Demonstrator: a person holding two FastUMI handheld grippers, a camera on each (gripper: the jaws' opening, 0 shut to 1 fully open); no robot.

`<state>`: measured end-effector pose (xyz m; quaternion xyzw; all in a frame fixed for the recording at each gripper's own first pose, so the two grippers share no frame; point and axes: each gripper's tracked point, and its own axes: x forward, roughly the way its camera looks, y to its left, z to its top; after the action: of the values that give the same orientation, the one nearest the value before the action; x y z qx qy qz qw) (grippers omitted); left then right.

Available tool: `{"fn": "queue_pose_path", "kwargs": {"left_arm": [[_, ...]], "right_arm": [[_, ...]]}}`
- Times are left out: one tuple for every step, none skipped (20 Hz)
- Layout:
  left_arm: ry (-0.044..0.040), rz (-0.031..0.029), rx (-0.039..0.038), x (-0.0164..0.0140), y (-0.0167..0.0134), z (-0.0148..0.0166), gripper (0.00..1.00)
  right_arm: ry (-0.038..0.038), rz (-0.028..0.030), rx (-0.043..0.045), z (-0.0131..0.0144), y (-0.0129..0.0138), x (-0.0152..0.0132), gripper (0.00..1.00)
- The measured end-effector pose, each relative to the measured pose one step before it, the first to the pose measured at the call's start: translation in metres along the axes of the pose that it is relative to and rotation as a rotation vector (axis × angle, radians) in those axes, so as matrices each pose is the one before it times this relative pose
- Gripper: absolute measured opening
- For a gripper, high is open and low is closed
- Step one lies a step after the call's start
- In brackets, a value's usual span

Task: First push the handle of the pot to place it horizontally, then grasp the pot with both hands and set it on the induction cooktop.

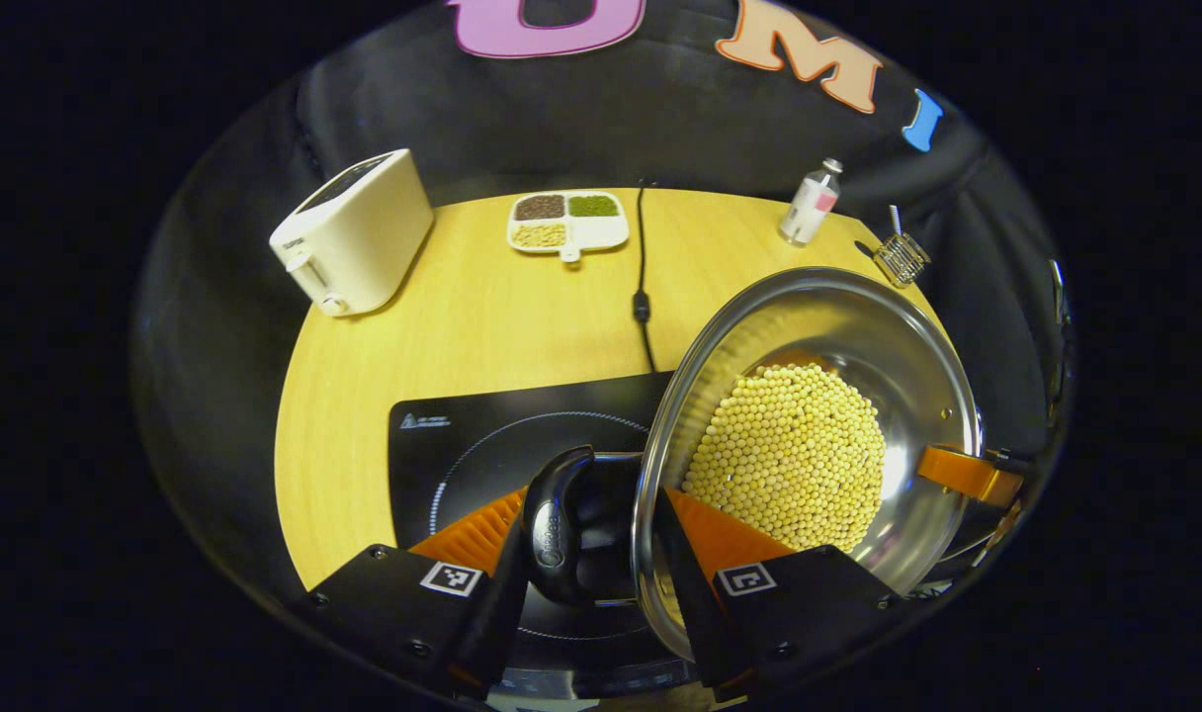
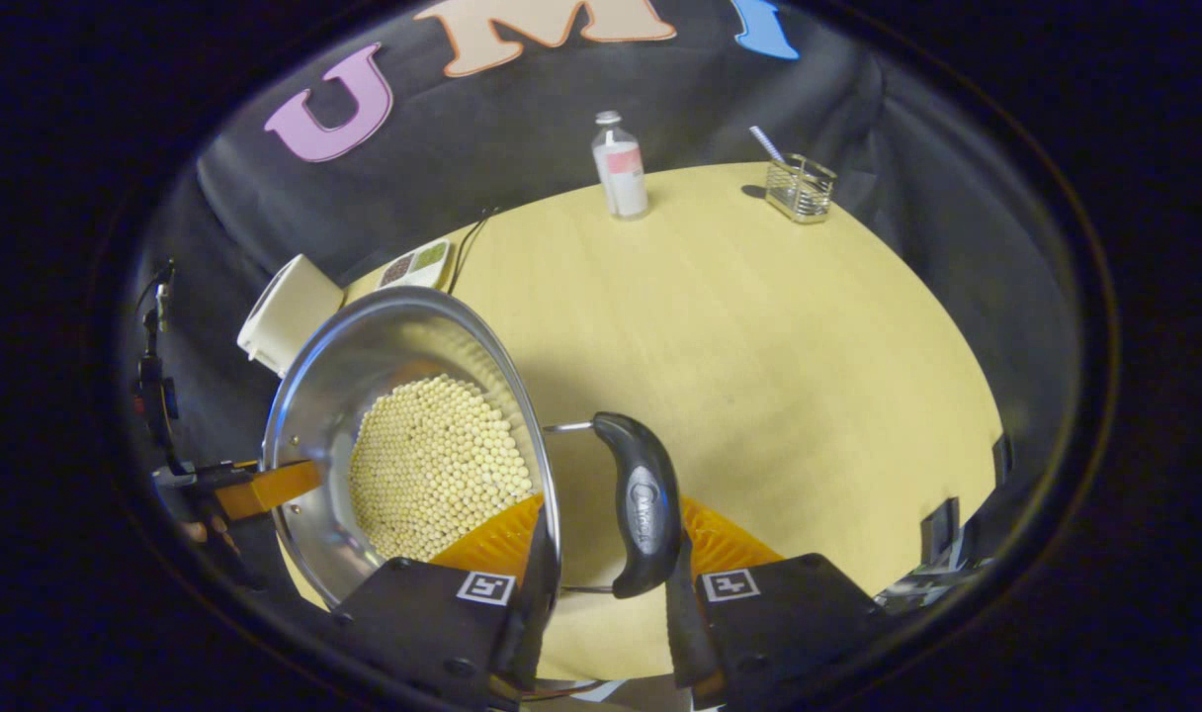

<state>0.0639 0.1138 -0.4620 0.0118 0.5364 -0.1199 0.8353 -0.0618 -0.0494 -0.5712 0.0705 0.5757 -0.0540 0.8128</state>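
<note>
A steel pot (image 1: 858,316) full of pale beans (image 1: 789,455) hangs by its two black side handles, just right of the black induction cooktop (image 1: 463,445) and overlapping its right edge. My left gripper (image 1: 591,504) is shut on the near handle (image 1: 561,524), one finger inside the rim and one outside the handle. In the right gripper view, my right gripper (image 2: 611,509) clamps the opposite handle (image 2: 643,504) and the pot (image 2: 364,346) wall the same way. Each view shows the other gripper's finger (image 1: 967,475) at the far rim. The pot seems raised off the table.
A white toaster (image 1: 354,232) stands at the back left and a divided dish of grains (image 1: 566,220) beside the cooktop's cable (image 1: 643,297). Farther right are a small bottle (image 2: 621,166) and a wire holder (image 2: 799,188). Bare yellow tabletop (image 2: 779,376) spreads right of the pot.
</note>
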Motion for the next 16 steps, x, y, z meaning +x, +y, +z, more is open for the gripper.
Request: {"fn": "queue_pose_path", "kwargs": {"left_arm": [[-0.00056, 0.007, -0.0062, -0.00192, 0.01025, -0.00255, 0.74], [-0.00037, 0.00762, -0.00694, -0.00139, 0.01077, -0.00253, 0.74], [0.00102, 0.00771, -0.00714, -0.00146, 0.01036, -0.00225, 0.73], [0.00259, 0.00769, -0.00453, -0.00136, 0.00919, -0.00191, 0.72], [-0.00039, 0.00808, -0.00621, -0.00123, 0.01136, -0.00219, 0.72], [0.0003, 0.00767, -0.00727, -0.00132, 0.00944, -0.00102, 0.72], [0.00106, 0.00675, -0.00724, -0.00176, 0.00741, -0.00207, 0.73], [0.00075, 0.00648, -0.0066, -0.00035, 0.00831, -0.00139, 0.72], [0.00081, 0.00588, -0.00618, -0.00077, 0.00799, -0.00019, 0.72], [0.00092, 0.00527, -0.00552, 0.00029, 0.00738, -0.00064, 0.72], [0.0018, 0.00501, -0.00482, -0.0005, 0.00648, -0.00063, 0.73], [0.00156, 0.00459, -0.00523, 0.00071, 0.00583, -0.00042, 0.72], [0.00326, 0.0042, -0.00412, 0.0002, 0.0047, -0.00145, 0.73], [0.00418, 0.00311, -0.00347, 0.00061, 0.00476, -0.00125, 0.73], [0.00464, 0.00327, -0.00214, 0.00021, 0.00425, -0.00138, 0.72], [0.00299, 0.00321, -0.00153, 0.001, 0.00376, -0.00077, 0.72]], "right_arm": [[0.00423, 0.00773, -0.00758, 0.00161, 0.00004, 0.00107, 0.48], [0.00492, 0.00799, -0.00729, 0.00114, -0.00021, 0.00083, 0.48], [0.0059, 0.00722, -0.00823, 0.00047, 0.00007, 0.0004, 0.48], [0.0054, 0.00769, -0.00982, 0.00056, -0.00027, 0.00109, 0.49], [0.00638, 0.00767, -0.00892, 0.00051, -0.00015, 0.00161, 0.48], [0.00507, 0.00803, -0.00852, 0.00126, -0.00029, 0.00111, 0.48], [0.00479, 0.00685, -0.00787, 0.00186, -0.00066, 0.00119, 0.48], [0.00606, 0.00656, -0.00659, 0.00073, 0.00007, 0.00152, 0.48], [0.00548, 0.00575, -0.00616, 0.00115, -0.00012, 0.0013, 0.48], [0.00599, 0.00422, -0.00398, -0.0004, 0.00024, 0.001, 0.48], [0.00507, 0.00439, -0.00458, 0.00191, -0.00062, 0.00018, 0.48], [0.00579, 0.00233, -0.00399, -0.00004, 0.00028, 0.00118, 0.48], [0.00553, 0.00196, -0.00284, 0.00042, 0.0001, 0.00092, 0.48], [0.00639, 0.00081, -0.00237, -0.0001, 0.00056, 0.00053, 0.48], [0.00683, 0.00217, -0.00025, 0.00053, 0.00018, 0.0014, 0.48], [0.00777, 0.00164, -0.00043, 0.00031, 0.00001, -0.0003, 0.48]]}}
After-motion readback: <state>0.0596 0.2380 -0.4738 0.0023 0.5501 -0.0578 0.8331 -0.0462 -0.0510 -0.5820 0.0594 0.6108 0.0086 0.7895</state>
